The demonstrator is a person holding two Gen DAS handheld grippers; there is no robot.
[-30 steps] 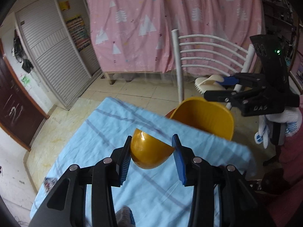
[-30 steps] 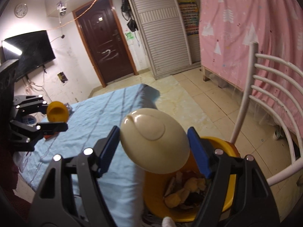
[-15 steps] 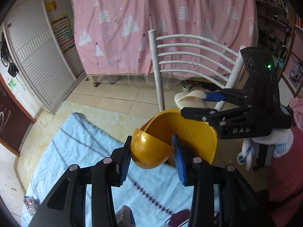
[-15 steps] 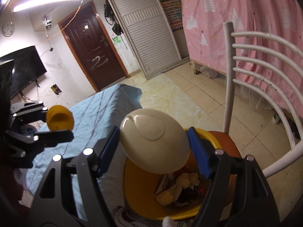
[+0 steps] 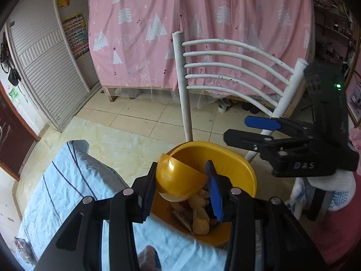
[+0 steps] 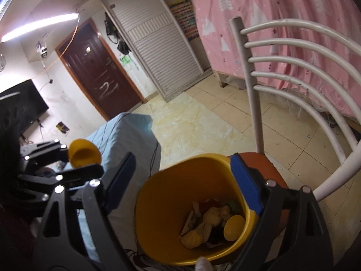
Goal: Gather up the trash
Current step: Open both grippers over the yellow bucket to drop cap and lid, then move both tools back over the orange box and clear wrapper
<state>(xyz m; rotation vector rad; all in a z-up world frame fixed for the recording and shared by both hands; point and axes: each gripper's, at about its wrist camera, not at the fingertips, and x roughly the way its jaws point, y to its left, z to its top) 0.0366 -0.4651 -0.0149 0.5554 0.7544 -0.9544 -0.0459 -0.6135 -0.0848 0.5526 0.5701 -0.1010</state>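
My left gripper (image 5: 181, 169) holds an orange half-shell cup (image 5: 178, 180) just over the near rim of the yellow bin (image 5: 227, 155). Its jaws are opening slightly, but both pads still touch the cup. In the right wrist view the same cup (image 6: 84, 155) shows at the left in the left gripper (image 6: 83, 158). My right gripper (image 6: 182, 158) hangs over the bin (image 6: 158, 194) with its jaws opening wide and nothing between them. A round pale lid (image 6: 234, 227) lies in the bin on crumpled scraps (image 6: 212, 216). The right gripper (image 5: 237, 127) also shows beyond the bin.
The bin stands on a red chair seat (image 6: 259, 158) with a white barred back (image 5: 225, 67), beside a table under a light blue cloth (image 5: 74, 180). A pink curtain (image 5: 203, 22), a shuttered cupboard (image 6: 158, 45) and a dark door (image 6: 94, 67) stand behind. A white-gloved hand (image 5: 334, 187) holds the right gripper.
Both grippers moved from over the table to over the bin. The right gripper opened and the pale lid it held dropped into the bin. The left still carries the orange cup.
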